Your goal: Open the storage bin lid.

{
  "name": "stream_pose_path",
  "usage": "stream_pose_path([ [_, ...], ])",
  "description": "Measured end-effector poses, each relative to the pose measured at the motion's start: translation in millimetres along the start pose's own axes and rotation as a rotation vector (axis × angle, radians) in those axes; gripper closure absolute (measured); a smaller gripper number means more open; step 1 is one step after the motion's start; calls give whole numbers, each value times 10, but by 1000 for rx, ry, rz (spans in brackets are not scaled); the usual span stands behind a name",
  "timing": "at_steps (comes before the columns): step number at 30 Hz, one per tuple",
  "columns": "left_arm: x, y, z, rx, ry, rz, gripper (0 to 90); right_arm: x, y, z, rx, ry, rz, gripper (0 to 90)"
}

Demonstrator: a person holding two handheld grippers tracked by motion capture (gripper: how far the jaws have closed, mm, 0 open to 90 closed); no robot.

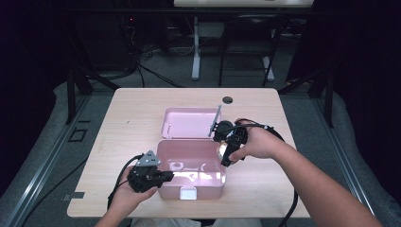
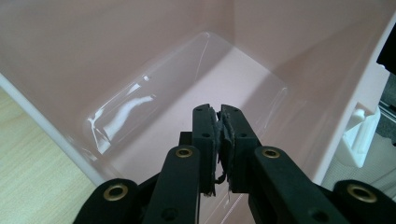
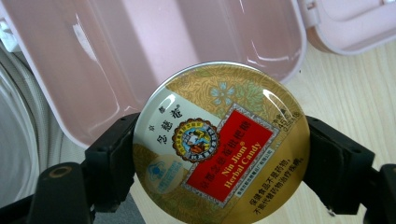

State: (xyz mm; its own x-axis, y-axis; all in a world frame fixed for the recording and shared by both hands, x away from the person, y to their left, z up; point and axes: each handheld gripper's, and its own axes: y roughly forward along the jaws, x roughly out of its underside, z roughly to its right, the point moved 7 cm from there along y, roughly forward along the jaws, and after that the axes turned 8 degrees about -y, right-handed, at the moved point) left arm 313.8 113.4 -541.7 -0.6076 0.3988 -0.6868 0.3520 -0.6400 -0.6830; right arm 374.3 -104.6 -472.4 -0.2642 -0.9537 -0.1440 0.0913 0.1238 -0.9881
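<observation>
Your right gripper [image 3: 219,154] is clamped on a round Nin Jiom herbal candy tin [image 3: 220,142], one jaw on each side of its rim, printed lid facing the camera; beyond the fingertips lies the pink box's open lid [image 3: 154,51] on the wooden table [image 3: 355,93]. Your left gripper [image 2: 219,126] has its pads pressed together with nothing between them, tips inside the pink lunch box [image 1: 189,172], just above its floor.

The high view looked forward and down over the table [image 1: 142,109]. The left gripper view sat close inside the pink box [image 2: 140,56], which all three views shared. The right gripper view sat close over the tin [image 3: 219,144].
</observation>
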Motion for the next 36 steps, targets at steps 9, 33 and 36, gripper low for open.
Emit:
stream_pose_path([
  [9, -1, 1, -1, 2, -1, 2, 847, -116, 52, -63, -9, -35, -10, 200],
  [33, -1, 0, -2, 4, -1, 2, 846, -407, 239, -187, -24, -131, -34, 200],
  [36, -1, 0, -1, 4, -1, 2, 847, -412, 255, -190, -24, -138, -37, 200],
])
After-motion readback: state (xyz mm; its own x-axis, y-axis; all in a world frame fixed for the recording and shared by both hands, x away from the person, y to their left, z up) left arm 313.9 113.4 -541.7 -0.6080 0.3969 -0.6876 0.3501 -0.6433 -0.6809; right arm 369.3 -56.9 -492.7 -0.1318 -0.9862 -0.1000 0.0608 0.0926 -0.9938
